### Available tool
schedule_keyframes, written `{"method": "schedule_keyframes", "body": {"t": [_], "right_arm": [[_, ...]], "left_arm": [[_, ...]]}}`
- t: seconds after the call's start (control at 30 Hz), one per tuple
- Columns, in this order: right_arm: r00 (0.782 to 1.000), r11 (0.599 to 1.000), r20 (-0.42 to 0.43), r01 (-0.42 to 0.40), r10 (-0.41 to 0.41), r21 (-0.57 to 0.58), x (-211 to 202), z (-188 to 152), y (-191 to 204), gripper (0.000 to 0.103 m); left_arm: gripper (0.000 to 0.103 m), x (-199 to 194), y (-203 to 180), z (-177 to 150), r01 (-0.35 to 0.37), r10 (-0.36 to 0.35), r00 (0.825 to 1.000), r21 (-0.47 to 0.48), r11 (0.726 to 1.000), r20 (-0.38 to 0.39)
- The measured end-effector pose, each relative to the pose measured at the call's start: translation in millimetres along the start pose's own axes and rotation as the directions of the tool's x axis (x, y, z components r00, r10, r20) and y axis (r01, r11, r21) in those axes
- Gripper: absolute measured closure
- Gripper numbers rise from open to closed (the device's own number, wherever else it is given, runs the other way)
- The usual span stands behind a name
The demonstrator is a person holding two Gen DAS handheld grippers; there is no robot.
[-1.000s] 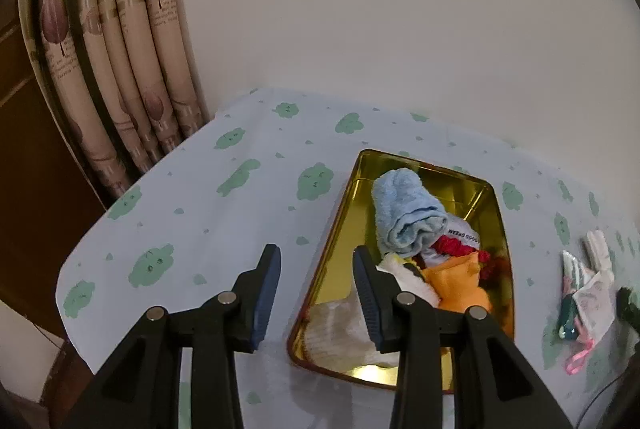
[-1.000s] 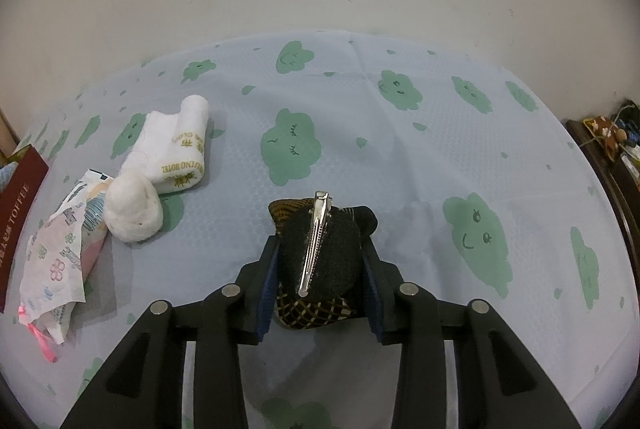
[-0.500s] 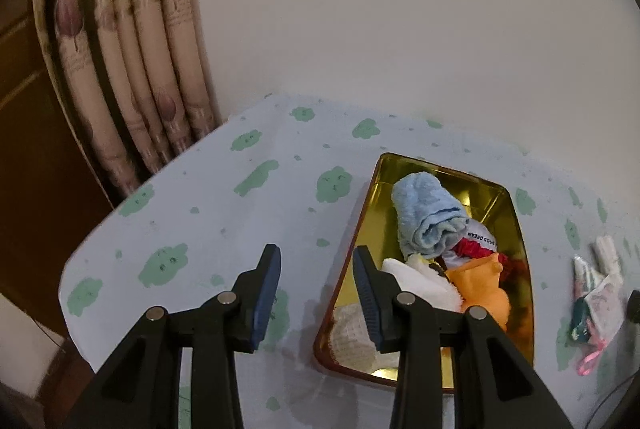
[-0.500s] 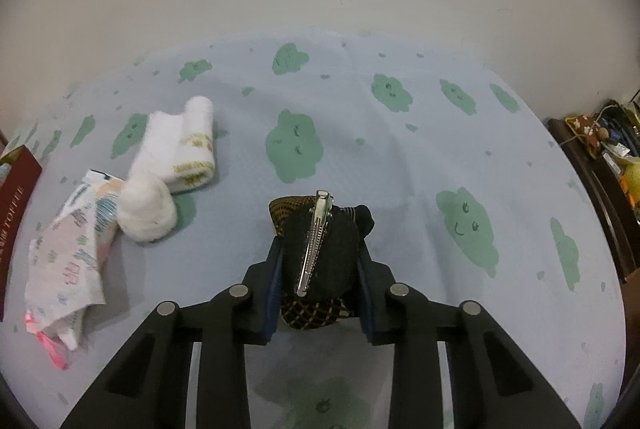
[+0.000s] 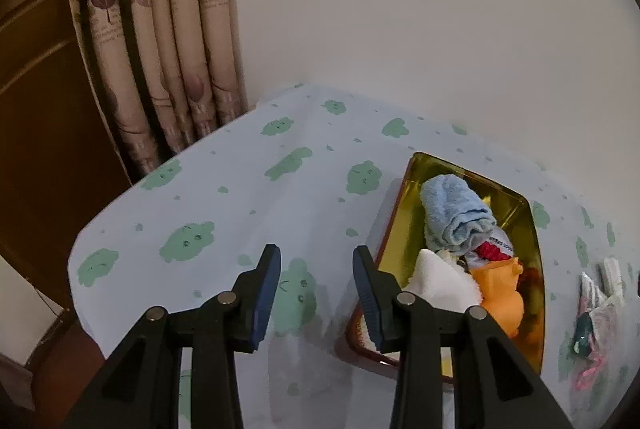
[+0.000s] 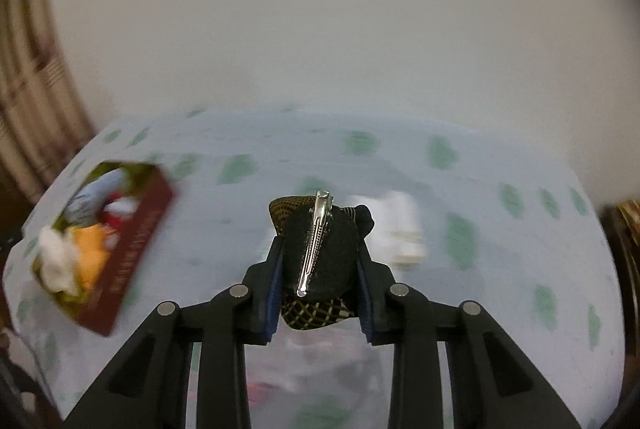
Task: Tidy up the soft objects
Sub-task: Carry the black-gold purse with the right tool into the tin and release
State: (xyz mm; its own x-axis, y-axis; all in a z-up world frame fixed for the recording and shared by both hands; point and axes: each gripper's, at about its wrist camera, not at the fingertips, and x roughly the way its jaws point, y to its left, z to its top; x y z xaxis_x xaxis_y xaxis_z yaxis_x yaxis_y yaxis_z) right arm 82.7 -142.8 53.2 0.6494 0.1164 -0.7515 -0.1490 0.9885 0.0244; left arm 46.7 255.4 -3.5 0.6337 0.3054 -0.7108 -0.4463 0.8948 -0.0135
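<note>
Two blue pads of the right gripper [image 6: 320,261] were clamped on a black hair clip [image 6: 318,255], held above the tablecloth [image 6: 500,249]. Nothing was held between the left gripper [image 5: 316,289] fingers, parted beside the gold tray [image 5: 520,205].

left hand-held gripper [image 5: 316,289] parted, right hand-held gripper [image 6: 318,269] clamped

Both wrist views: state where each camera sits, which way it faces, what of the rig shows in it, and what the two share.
Left wrist: on the left gripper, angled down over the tablecloth toward curtain and wall; its open, empty fingers show.
Right wrist: on the right gripper, angled down across the table, blurred; its fingers clamp a black hair accessory.
Shared: the gold tin of soft things.
</note>
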Motion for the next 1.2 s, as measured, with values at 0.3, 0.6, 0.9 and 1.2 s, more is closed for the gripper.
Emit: {"method": "schedule_keyframes", "body": {"t": [0.3, 0.6, 0.9, 1.2], "right_arm": [[0.985, 0.977, -0.072, -0.167, 0.158, -0.135, 37, 14, 113, 0.075], [0.974, 0.952, -0.1, -0.218, 0.201, -0.213, 59, 34, 175, 0.075], [0.975, 0.947, -0.136, -0.204, 0.175, -0.247, 94, 48, 210, 0.074], [0.971, 0.945, -0.17, -0.21, 0.171, -0.249, 118, 44, 220, 0.067]], "left_arm": [[0.065, 5, 3, 0, -0.017, 0.017, 1.0, 0.006, 1.0, -0.013], [0.065, 7, 2, 1, -0.057, 0.057, 0.998, 0.021, 0.998, -0.009], [0.065, 10, 5, 2, -0.06, 0.06, 0.998, 0.005, 0.998, -0.018], [0.065, 15, 8, 2, -0.065, 0.065, 0.997, -0.012, 0.998, -0.038]]}}
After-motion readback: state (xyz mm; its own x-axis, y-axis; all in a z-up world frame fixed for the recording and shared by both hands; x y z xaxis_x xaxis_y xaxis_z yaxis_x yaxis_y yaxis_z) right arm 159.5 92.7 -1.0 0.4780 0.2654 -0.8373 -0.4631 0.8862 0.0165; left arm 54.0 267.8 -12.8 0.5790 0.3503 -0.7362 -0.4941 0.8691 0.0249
